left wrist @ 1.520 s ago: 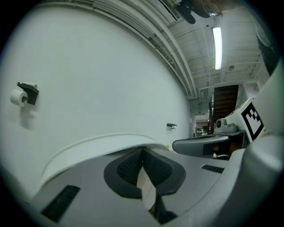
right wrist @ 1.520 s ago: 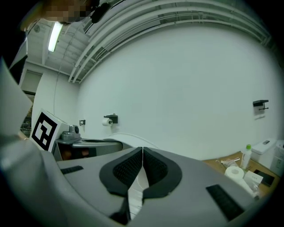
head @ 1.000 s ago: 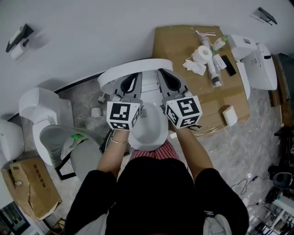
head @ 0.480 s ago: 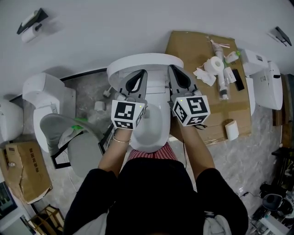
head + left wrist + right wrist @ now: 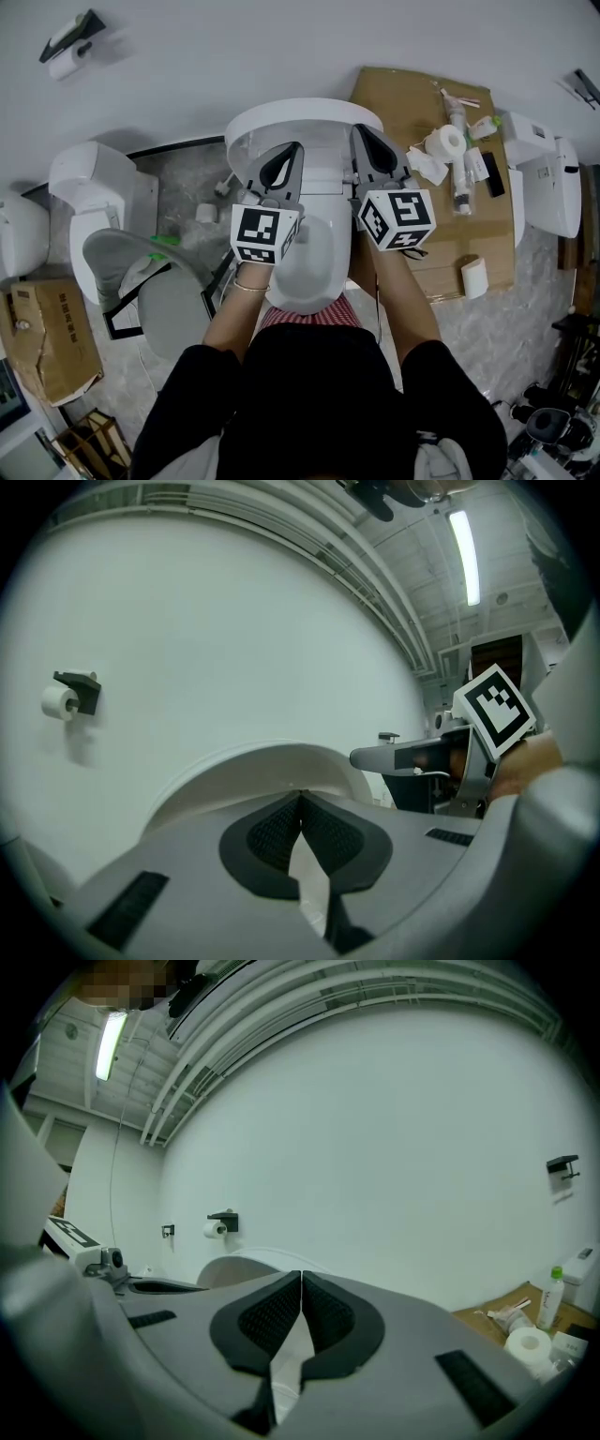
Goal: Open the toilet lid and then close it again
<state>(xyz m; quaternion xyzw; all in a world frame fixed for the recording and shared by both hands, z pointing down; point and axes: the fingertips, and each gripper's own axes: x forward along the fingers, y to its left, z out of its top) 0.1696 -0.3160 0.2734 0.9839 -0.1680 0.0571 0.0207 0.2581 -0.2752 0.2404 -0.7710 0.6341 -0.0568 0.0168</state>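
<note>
The white toilet lid [image 5: 302, 120] stands raised over the bowl [image 5: 309, 258], its inner face turned toward me. In the head view my left gripper [image 5: 291, 152] and right gripper [image 5: 362, 137] point at the wall, their tips close in front of the lid; I cannot tell if they touch it. Both are shut, with nothing between the pads. In the left gripper view the lid [image 5: 267, 771] arches just beyond the left gripper [image 5: 300, 795]. In the right gripper view the lid [image 5: 230, 1269] shows behind the right gripper [image 5: 301, 1274].
A second toilet [image 5: 86, 202] with a grey seat [image 5: 141, 281] stands at the left. A cardboard sheet [image 5: 441, 225] at the right holds paper rolls [image 5: 445, 142] and bottles. A paper holder [image 5: 67, 47] hangs on the wall. A cardboard box [image 5: 47, 337] sits at lower left.
Both grippers have moved toward the wall, and the lid now shows more of its inner face. My view has shifted, so the floor things sit differently in frame.
</note>
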